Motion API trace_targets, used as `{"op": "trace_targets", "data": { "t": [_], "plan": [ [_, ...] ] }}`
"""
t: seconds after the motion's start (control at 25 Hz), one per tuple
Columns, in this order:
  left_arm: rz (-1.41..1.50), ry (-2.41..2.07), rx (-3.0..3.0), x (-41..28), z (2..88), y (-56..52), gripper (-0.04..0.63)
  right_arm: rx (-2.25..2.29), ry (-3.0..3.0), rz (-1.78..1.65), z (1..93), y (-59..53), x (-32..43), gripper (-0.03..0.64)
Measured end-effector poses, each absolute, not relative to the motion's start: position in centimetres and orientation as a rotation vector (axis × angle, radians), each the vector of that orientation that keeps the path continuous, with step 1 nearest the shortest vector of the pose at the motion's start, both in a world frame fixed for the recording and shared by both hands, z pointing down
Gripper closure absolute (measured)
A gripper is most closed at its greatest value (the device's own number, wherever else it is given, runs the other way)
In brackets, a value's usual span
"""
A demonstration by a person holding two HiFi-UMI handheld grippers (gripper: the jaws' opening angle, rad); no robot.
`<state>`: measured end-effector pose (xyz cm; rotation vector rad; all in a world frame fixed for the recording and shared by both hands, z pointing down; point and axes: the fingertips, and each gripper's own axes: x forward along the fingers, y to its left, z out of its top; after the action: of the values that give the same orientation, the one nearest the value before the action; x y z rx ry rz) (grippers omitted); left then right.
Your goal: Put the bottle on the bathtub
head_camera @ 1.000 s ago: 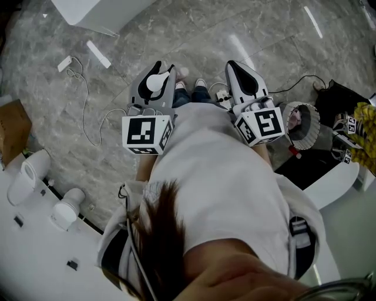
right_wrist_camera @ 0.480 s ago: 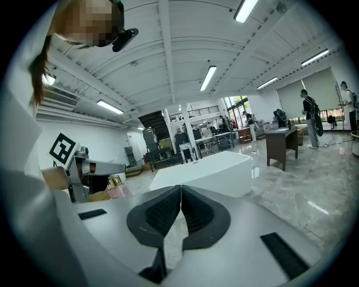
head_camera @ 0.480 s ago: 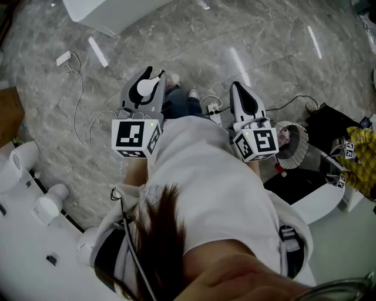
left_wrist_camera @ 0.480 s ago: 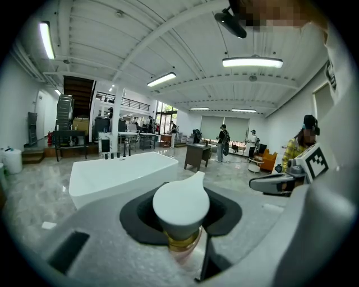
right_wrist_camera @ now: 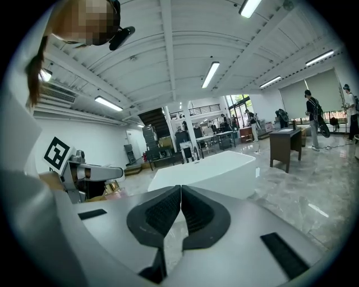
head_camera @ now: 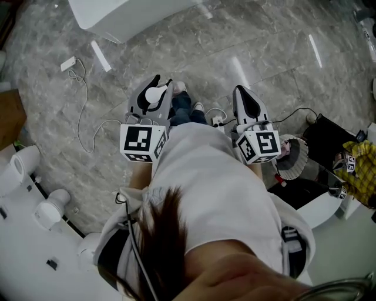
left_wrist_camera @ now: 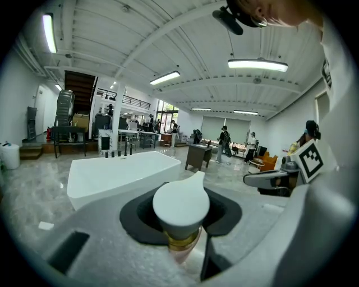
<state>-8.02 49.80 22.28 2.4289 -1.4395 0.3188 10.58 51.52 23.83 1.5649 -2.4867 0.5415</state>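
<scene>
Progress since a second ago: the bathtub [head_camera: 132, 14] fills more of the head view's top edge, so I judge my walk toward it is closing the gap, though it still stands well apart. My left gripper [head_camera: 157, 88] is clamped on the bottle [left_wrist_camera: 181, 204], carried out in front over the marble floor [head_camera: 247, 41]. Its long axis runs along the jaws, white pump cap foremost, pointing toward the tub. My right gripper [right_wrist_camera: 180, 188] has its jaws pressed together on nothing.
</scene>
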Motion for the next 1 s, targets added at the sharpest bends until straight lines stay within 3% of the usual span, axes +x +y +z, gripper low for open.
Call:
{"op": "trace_targets", "data": {
  "t": [0.44, 1.0],
  "plan": [
    [0.300, -1.457, 2.442, -14.4, 22.4, 44.2, 0.465, 1.506, -2.494, 0.505, 23.2, 45.0, 2.7, 0.603],
    [0.197, -1.434, 2.539, -16.1, 20.2, 41.7, 0.465, 1.557, -2.432, 0.503, 23.1, 42.5, 0.6, 0.603]
  ]
}}
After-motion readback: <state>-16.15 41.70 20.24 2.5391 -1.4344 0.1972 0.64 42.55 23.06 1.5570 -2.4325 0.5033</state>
